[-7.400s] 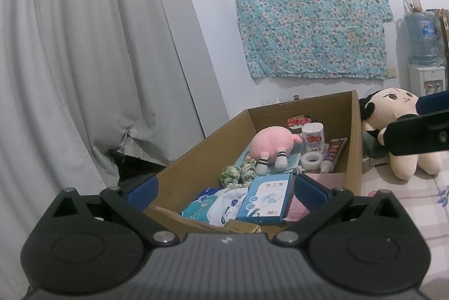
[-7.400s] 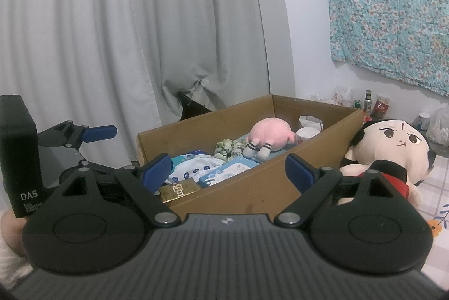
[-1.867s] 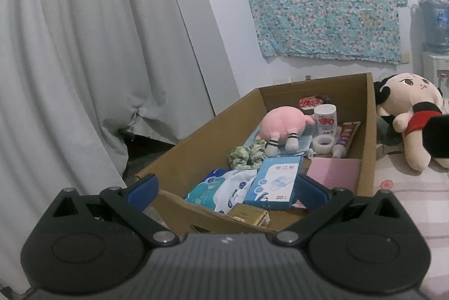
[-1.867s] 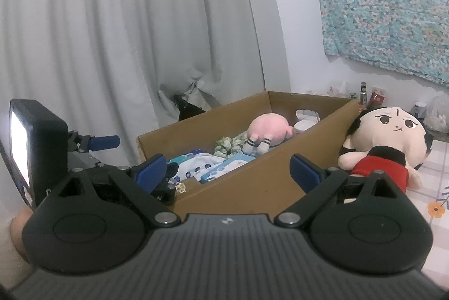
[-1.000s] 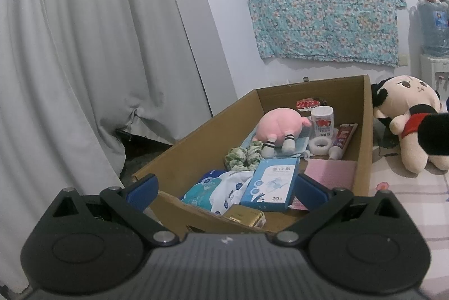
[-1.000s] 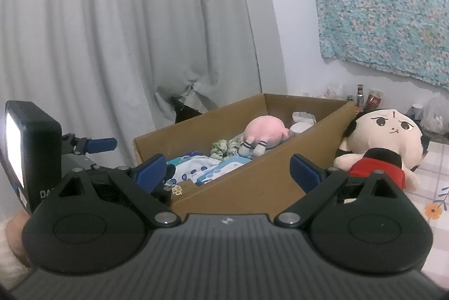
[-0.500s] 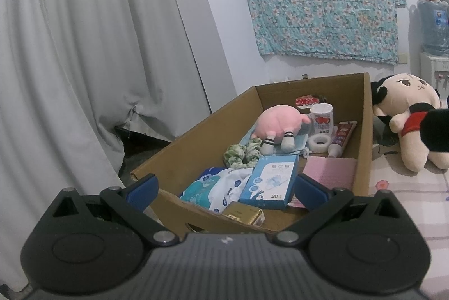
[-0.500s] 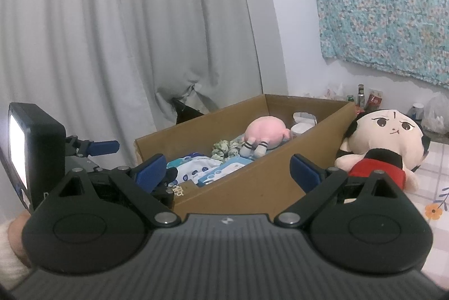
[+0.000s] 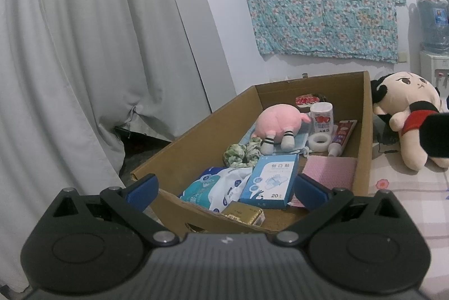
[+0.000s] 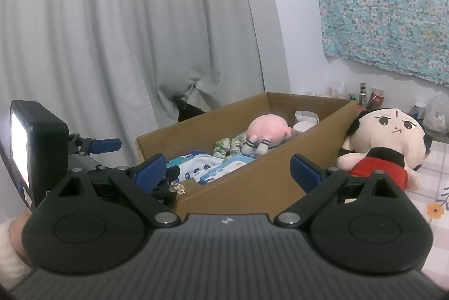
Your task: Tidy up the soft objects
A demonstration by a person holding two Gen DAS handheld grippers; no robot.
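Where print is legible, we read "20" on the blue box [image 9: 270, 181] lying in the cardboard box [image 9: 364, 115], beside a pink plush [image 9: 277, 124], a green scrunchie [image 9: 241, 152] and a toothpaste tube [image 9: 341, 138]. The doll plush [image 10: 384, 143] lies outside, against its wall. Our left gripper [image 9: 224, 189] and right gripper [image 10: 228, 170] hold nothing, jaws spread.

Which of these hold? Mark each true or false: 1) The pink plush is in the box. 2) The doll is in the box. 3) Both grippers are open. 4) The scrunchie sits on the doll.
1) True: the pink plush lies in the box.
2) False: the doll lies outside, beside the box wall.
3) True: the left gripper and right gripper are open and empty.
4) False: the scrunchie is in the box by the pink plush.
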